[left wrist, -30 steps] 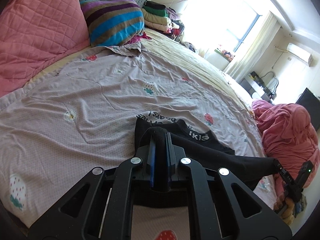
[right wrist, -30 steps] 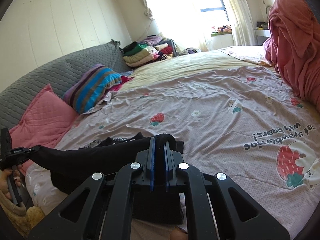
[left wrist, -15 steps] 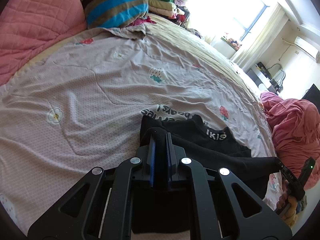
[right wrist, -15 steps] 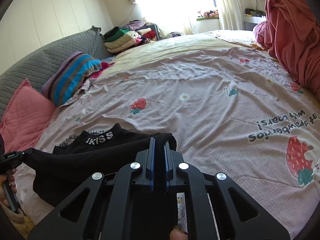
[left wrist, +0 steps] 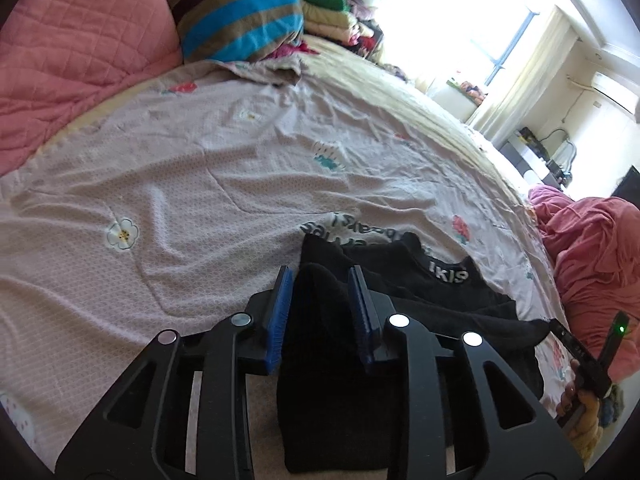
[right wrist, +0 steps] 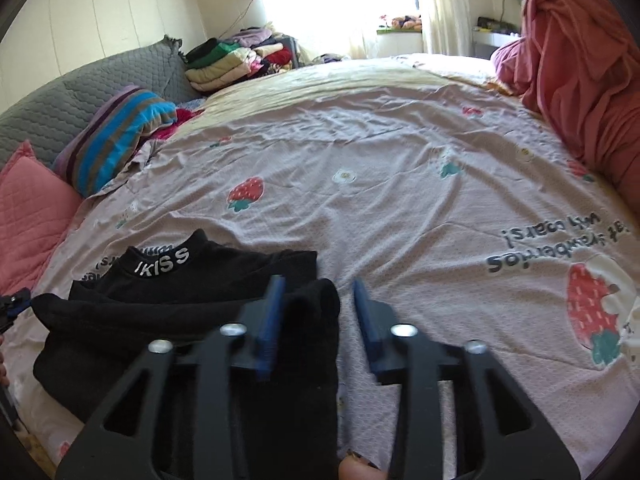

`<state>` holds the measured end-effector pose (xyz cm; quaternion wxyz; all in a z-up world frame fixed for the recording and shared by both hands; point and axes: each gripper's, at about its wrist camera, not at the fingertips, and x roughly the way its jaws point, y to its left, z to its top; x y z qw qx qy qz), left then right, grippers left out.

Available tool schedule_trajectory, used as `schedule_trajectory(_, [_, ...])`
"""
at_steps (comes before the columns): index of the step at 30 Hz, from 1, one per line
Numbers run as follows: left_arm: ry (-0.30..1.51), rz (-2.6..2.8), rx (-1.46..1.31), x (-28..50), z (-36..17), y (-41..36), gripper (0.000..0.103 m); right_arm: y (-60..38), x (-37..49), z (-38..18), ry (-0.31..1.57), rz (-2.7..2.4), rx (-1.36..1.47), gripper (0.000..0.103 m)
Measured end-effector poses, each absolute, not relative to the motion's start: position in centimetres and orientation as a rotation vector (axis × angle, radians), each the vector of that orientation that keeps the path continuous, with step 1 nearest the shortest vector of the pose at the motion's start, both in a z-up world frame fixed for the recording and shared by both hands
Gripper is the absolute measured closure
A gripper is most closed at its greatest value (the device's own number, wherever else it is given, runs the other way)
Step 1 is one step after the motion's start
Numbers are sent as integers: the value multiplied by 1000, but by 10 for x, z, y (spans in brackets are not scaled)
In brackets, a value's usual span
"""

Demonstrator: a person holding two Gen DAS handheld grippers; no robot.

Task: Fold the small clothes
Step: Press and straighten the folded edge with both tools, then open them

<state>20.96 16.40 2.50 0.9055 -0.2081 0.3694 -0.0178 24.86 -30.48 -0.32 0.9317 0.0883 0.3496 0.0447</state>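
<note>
A small black garment (left wrist: 404,276) with a white-lettered collar lies on the pink printed bedsheet (left wrist: 180,184), its lower part folded up over the body. My left gripper (left wrist: 320,276) is open, with a corner of the black cloth loose between its blue pads. In the right wrist view the same garment (right wrist: 200,280) lies at lower left. My right gripper (right wrist: 318,286) is open too, with the other folded corner of cloth resting against its left pad (right wrist: 272,312). The right gripper also shows at the right edge of the left wrist view (left wrist: 592,356).
A striped pillow (left wrist: 240,24) and a pink quilted cushion (left wrist: 68,36) lie at the head of the bed. A stack of folded clothes (right wrist: 232,60) sits by the window. A heap of red bedding (right wrist: 580,60) rises on the right side.
Both grippers carried the garment's lower edge forward toward the collar, lowered it, and have opened, letting go of the cloth.
</note>
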Motion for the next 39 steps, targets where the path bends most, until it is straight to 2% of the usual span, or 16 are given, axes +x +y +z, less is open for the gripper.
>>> schedule_trajectory(5, [709,-40,-361,184,37,148,82,-294,226,3,691,148,109,67])
schedule_trajectory(7, [723,-52,-318,177,34,138,87,-283,217,0,715,196,53,69])
schedule_trajectory(12, [822,-63,-203,179,9,112,89,-259,213,-21,799,249,-45,72])
schedule_trajectory(19, [903,-36,-138,206,-22,97,89,-238,242,-47,867,218,-92,74])
schedule_trajectory(29, [889,-14,-201,247,-20,108,89,-233,293,-41,878,183,-41,74])
schedule_trajectory(35, [867,10,-254,256,-14,125,74,-245,309,-36,851,132,-18,74])
schedule_trajectory(38, [857,34,-294,255,-15,139,65,-254,312,-35,840,100,-11,74])
schedule_trajectory(39, [858,37,-306,255,-15,142,59,-257,312,-34,834,90,-13,73])
